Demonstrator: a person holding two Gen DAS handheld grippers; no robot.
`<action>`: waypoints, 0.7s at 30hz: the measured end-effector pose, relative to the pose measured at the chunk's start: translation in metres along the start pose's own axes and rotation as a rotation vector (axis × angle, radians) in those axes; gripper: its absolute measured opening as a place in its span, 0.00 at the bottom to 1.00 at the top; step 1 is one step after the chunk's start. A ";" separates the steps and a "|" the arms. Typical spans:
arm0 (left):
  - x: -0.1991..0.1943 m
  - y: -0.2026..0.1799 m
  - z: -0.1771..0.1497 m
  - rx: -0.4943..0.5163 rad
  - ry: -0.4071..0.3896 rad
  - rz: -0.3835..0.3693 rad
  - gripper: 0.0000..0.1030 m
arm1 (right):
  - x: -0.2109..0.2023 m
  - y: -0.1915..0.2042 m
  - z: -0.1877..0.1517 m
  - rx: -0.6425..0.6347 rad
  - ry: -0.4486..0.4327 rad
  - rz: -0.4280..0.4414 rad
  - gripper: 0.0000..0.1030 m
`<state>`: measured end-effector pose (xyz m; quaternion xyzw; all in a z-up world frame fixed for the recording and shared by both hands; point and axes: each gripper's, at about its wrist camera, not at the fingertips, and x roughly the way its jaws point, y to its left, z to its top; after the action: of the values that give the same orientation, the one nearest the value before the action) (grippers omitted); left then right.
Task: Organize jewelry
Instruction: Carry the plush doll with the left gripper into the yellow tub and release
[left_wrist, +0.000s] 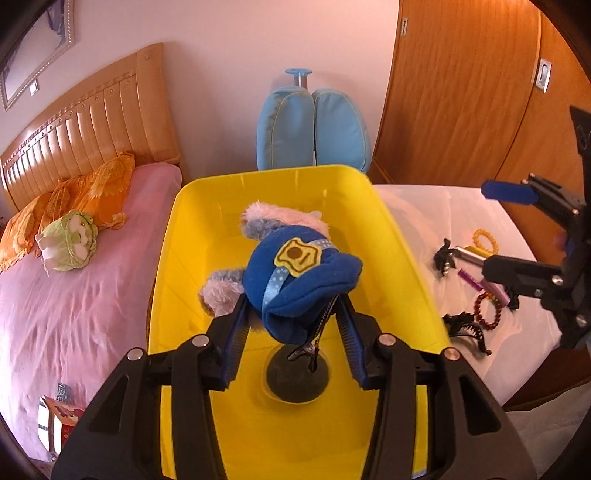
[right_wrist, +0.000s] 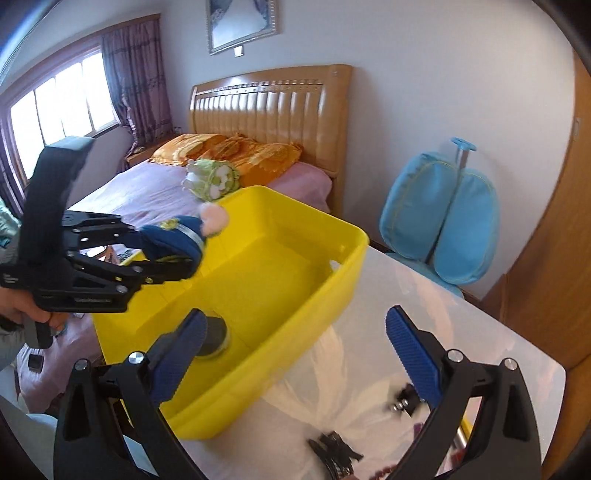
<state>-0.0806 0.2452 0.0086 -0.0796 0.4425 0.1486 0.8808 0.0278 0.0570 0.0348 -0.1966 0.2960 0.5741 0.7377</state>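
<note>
Left gripper is clamping a plush hair clip (blue cap with yellow badge, pink-grey ears), jaws at a middling gap set by the plush's bulk. It's hanging over the yellow bin, above the floor and not touching it. My read: it's being carried in for a drop, held high so it clears the rim. The metal clip part is dangling below the fingers, so the grip is on the soft body only; it could swing or slip on release.

A dark round thing is sitting on the bin floor near the near wall; can't tell what it is.

Right gripper is standing wide, nothing between the pads. It's hovering over the white worktop just right of the bin, pointing down toward the loose pieces, probably lining up the next pick while the left one unloads.

Remaining jewelry is lying on the worktop right of the bin:
- yellow bead bracelet, far
- dark red bead bracelet, near
- black claw clip beside a silver bar
- second black claw clip, nearest
- purple stick-like pieces in between, type unclear

Items are spread apart, so single picks should be workable. Judging by the pile, sorting is at an early-to-middle stage.

Bed is lying left of the bin, out of play.
</note>
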 end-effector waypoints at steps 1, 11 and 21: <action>0.010 0.006 0.002 0.000 0.034 -0.010 0.45 | 0.008 0.005 0.007 -0.039 0.007 0.034 0.96; 0.110 0.040 0.020 -0.004 0.284 -0.044 0.46 | 0.112 0.016 0.037 -0.377 0.274 0.226 0.95; 0.119 0.035 0.015 0.002 0.300 -0.020 0.49 | 0.119 0.021 0.031 -0.375 0.302 0.259 0.95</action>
<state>-0.0133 0.3050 -0.0783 -0.1045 0.5683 0.1257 0.8064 0.0334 0.1691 -0.0192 -0.3736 0.3137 0.6726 0.5564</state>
